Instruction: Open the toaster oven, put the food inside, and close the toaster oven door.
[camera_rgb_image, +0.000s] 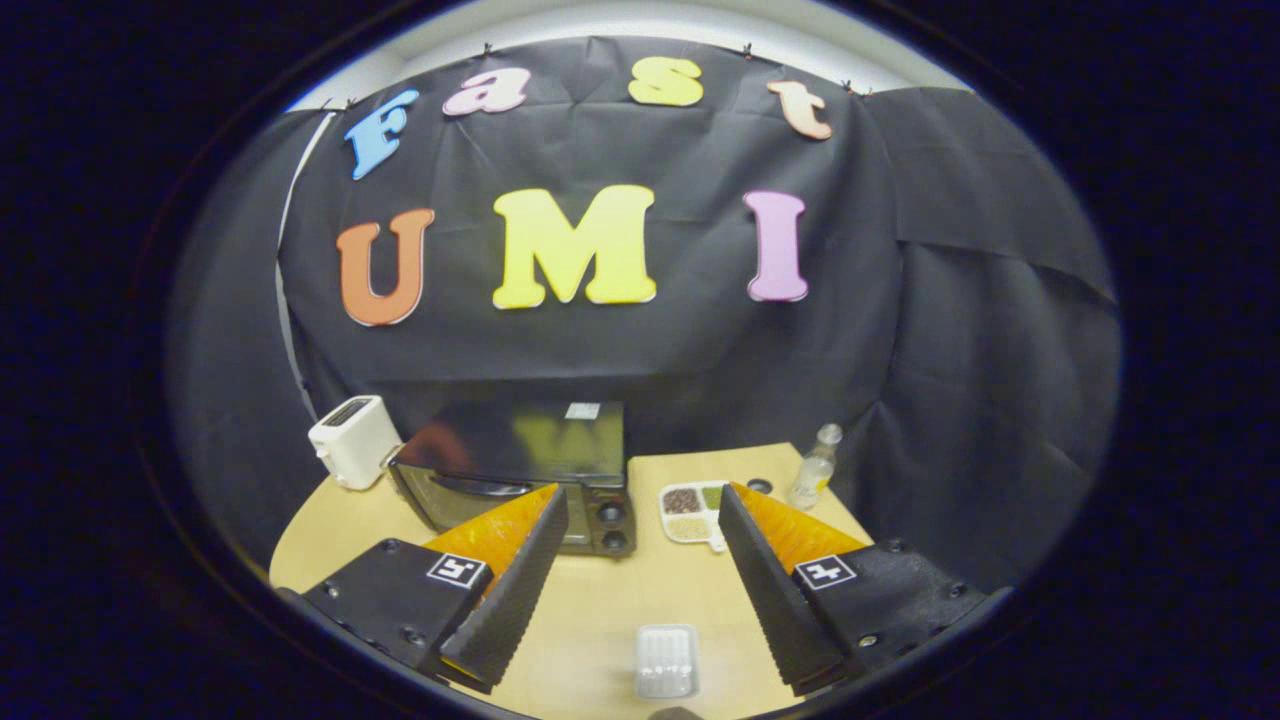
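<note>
Ahead of the gripper (643, 502), whose two fingers stand spread wide apart, the round light-wood table (600, 600) carries one black toaster oven with a glass door (515, 480), one white pop-up toaster (352, 440), one white compartment tray of food (692, 513), one clear glass bottle (815, 467) and one small white ridged dish (667, 660).
</note>
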